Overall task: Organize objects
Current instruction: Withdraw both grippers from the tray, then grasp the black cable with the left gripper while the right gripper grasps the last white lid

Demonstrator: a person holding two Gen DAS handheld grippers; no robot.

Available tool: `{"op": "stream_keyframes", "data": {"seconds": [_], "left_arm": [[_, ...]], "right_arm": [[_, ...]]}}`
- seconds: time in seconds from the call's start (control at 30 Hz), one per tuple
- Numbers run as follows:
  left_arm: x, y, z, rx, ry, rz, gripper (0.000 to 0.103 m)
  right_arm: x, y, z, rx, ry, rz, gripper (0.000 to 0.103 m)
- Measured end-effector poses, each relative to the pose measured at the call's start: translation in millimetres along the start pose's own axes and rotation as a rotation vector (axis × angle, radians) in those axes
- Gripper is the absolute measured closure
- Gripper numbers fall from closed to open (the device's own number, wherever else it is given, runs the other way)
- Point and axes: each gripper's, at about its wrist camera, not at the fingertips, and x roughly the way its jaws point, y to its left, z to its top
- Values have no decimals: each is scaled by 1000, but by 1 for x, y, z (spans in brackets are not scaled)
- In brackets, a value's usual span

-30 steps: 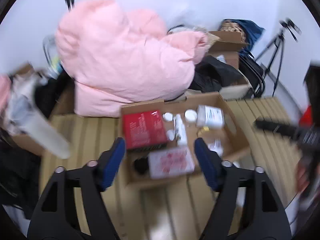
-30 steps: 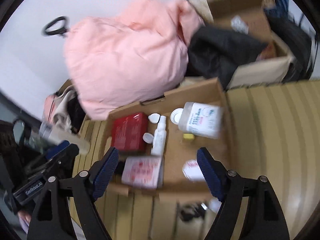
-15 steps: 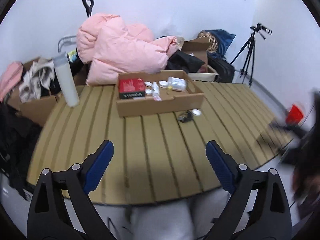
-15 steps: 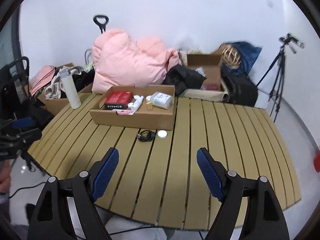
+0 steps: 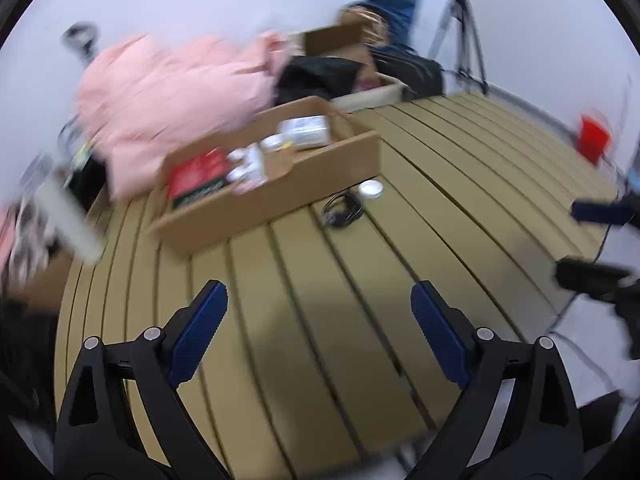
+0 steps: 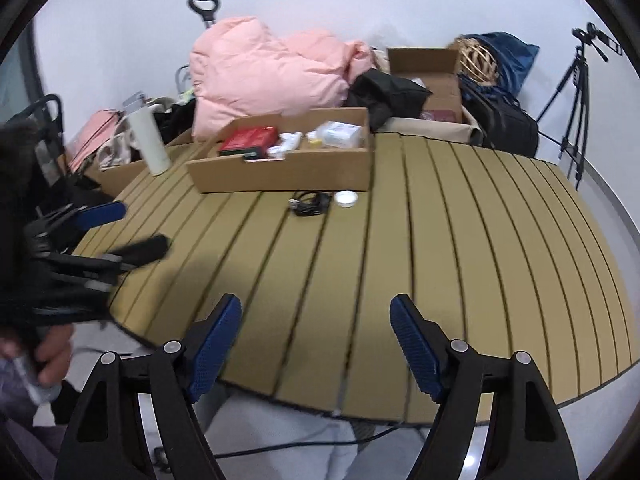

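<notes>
On the slatted wooden table [image 6: 440, 240], a cardboard box [image 6: 288, 170] sits far; near, both ribbed-padded grippers (left [image 5: 320, 312], right [image 6: 316, 320]) gape wide, empty.

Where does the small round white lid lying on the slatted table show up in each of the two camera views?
Left wrist view: the small round white lid lies upper centre, just right of the coiled black cable.
Right wrist view: the lid lies above centre, again right of the cable.
Shared landmark: the shallow brown cardboard box, directly behind both.
</notes>
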Motion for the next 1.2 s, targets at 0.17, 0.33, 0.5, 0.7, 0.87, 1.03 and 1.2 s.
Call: {"op": "stream_keyframes", "data": {"seconds": [0.17,0.33,0.5,0.7,0.87,1.03,1.2], "left_arm": [[70,-10,31,65,-15,-2,22],[117,-3,39,-17,-2,-127,32],[154,-2,40,-15,61,-182,39],[153,9,32,-83,65,-183,63],[119,33,18,-211,54,-187,64],[75,59,6,-320,37,-144,64],[27,74,-1,-358,13,-94,64]], "right_arm": [[29,-32,15,31,45,-36,22],[71,-57,37,45,74,-13,23],[120,-64,65,-9,83,32,23],[166,-52,82,-55,98,101,30],[208,-31,87,-100,135,81,39],[228,-18,87,-140,127,-14,59],[212,-23,84,-95,141,-14,71]]}}
